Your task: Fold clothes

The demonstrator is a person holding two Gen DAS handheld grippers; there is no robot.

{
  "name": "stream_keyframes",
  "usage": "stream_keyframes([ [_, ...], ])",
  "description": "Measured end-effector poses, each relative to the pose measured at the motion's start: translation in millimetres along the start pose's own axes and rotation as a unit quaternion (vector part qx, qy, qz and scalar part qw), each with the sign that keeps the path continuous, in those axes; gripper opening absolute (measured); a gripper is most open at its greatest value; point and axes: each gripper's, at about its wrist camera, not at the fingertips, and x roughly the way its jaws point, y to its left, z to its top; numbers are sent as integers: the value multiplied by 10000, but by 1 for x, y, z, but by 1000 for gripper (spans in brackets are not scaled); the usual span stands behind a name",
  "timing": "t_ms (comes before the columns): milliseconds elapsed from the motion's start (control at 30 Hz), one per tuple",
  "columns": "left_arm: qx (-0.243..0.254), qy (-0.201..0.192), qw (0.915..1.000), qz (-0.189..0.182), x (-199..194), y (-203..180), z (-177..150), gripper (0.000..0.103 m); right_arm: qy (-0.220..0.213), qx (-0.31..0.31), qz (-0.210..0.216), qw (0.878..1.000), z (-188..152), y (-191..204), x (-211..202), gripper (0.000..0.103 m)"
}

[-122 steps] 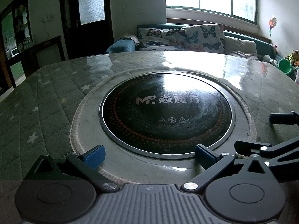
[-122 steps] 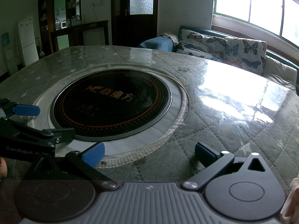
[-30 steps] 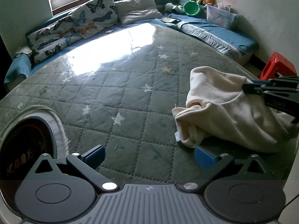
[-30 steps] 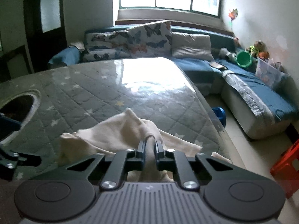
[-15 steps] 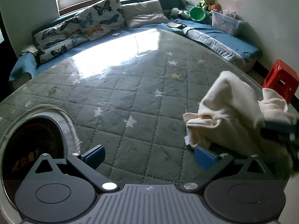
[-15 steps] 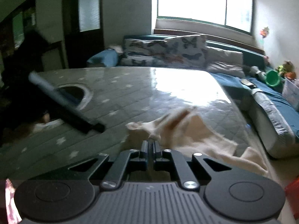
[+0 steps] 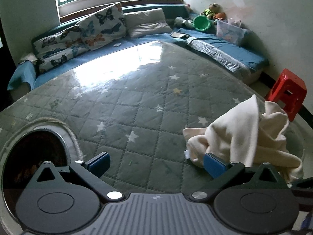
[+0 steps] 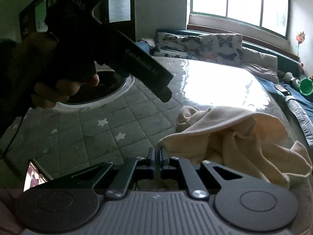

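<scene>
A crumpled cream garment (image 7: 244, 137) lies near the right edge of the quilted green table cover (image 7: 137, 107). My left gripper (image 7: 156, 164) is open just above the cover, and its right blue pad (image 7: 214, 165) touches the garment's near edge. In the right wrist view the garment (image 8: 234, 133) spreads to the right. My right gripper (image 8: 156, 154) is shut, with a corner of the cloth pinched at its tips. A hand (image 8: 64, 86) holds the left gripper's black body (image 8: 140, 66) above the table.
A round black hotplate (image 7: 35, 156) is set into the table at the left. A lit phone (image 8: 33, 176) lies at the near edge. A sofa with butterfly cushions (image 7: 101, 29) runs behind the table. A red stool (image 7: 287, 92) stands on the floor to the right.
The right gripper swung left with the cloth in it, and the garment rose into a peak and shifted. The left gripper stayed open and hardly moved.
</scene>
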Motion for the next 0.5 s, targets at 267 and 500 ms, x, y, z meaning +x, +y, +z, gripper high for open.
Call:
stream_keyframes([
  [267, 176, -19, 9997, -171, 0, -18, -1, 103, -73, 231, -171, 9996, -4, -10, -12, 20],
  [500, 366, 1, 9990, -260, 2, -35, -4, 103, -59, 324, -260, 9991, -8, -12, -23, 30],
])
